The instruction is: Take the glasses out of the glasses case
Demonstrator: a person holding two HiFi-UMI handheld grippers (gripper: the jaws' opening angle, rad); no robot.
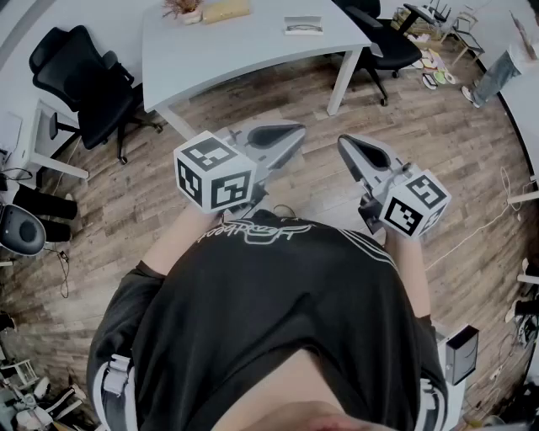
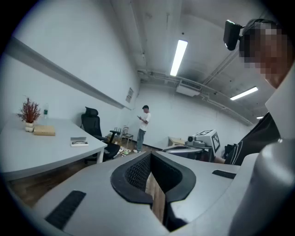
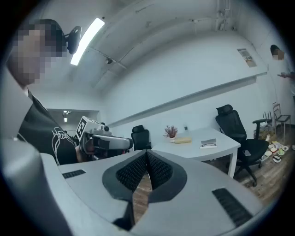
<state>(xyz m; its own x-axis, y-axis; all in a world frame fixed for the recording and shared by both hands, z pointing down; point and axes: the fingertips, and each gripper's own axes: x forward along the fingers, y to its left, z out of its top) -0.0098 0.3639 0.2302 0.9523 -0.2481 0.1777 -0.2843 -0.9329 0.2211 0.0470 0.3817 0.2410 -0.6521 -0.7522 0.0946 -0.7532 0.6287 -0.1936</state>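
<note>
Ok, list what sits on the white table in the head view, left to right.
Potted plant → tan box → small flat box.

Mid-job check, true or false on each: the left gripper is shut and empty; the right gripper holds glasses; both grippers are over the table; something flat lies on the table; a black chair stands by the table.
1. The left gripper is shut with nothing between its jaws. True.
2. The right gripper is clamped on a pair of glasses. False: it is shut and empty.
3. Both grippers hang over the white table. False: they are held near the person's black shirt, above the wooden floor, short of the table.
4. A small flat grey object lies on the table. True.
5. A black office chair stands left of the table. True.
</note>
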